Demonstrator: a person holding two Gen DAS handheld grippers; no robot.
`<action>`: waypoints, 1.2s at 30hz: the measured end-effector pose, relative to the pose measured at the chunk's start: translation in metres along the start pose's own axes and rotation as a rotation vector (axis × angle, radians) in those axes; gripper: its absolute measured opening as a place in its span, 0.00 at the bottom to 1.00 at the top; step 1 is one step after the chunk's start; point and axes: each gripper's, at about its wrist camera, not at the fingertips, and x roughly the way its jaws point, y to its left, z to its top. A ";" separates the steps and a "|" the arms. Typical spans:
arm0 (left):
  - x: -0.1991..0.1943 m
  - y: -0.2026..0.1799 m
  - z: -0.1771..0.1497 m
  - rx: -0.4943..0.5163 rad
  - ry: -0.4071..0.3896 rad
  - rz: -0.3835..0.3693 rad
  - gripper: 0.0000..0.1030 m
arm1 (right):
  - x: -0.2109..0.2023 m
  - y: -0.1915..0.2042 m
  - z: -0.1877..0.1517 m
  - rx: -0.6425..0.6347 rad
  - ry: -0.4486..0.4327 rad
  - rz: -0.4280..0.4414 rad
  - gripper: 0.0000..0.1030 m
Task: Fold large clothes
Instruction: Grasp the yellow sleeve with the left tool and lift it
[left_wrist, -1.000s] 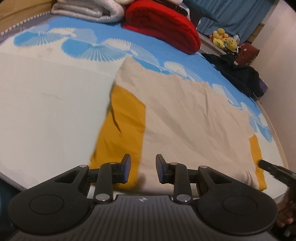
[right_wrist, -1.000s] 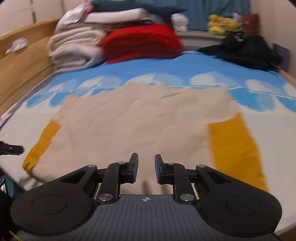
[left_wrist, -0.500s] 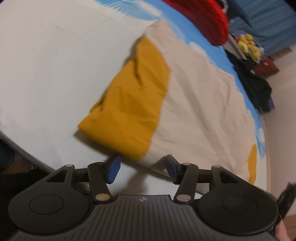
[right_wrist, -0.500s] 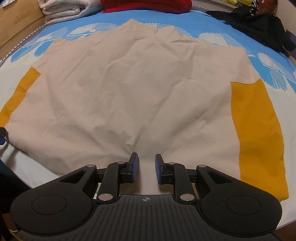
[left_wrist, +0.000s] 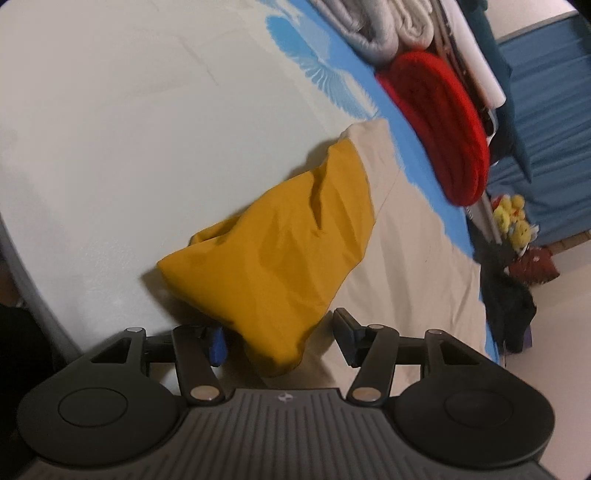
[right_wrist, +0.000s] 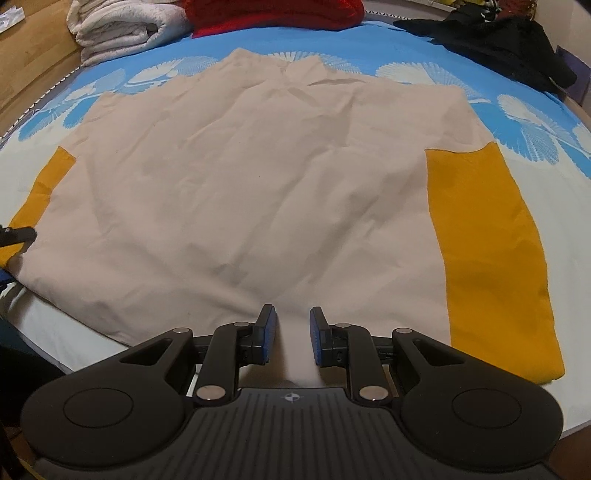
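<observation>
A large beige garment (right_wrist: 258, 184) with mustard-yellow side panels lies spread flat on the bed. My left gripper (left_wrist: 280, 339) is open wide, its jaws on either side of the rumpled near corner of the left yellow panel (left_wrist: 280, 266). My right gripper (right_wrist: 291, 332) is open over the garment's near hem, with beige cloth between its jaws. The right yellow panel (right_wrist: 487, 251) lies flat. The left gripper's tip (right_wrist: 18, 234) shows at the left edge of the right wrist view.
The bed sheet (right_wrist: 535, 122) is blue and white with a fan pattern. Folded white blankets (right_wrist: 122, 26) and a red blanket (left_wrist: 439, 122) are stacked at the head. Dark clothes (right_wrist: 498, 40) and plush toys (left_wrist: 513, 221) lie at the far right. The bed's near edge is close below both grippers.
My left gripper has opened wider and moved down to the yellow corner, which is now bunched between its jaws. My right gripper has moved closer to the near hem.
</observation>
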 end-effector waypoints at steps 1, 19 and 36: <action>0.001 -0.002 -0.001 0.004 -0.012 -0.004 0.57 | -0.002 0.000 0.000 0.004 -0.009 0.003 0.20; -0.098 -0.041 0.018 0.361 -0.195 -0.013 0.08 | 0.007 0.093 0.037 -0.117 -0.128 0.105 0.20; -0.080 -0.007 0.029 0.243 -0.091 0.098 0.15 | -0.025 0.081 0.052 -0.083 -0.192 0.131 0.22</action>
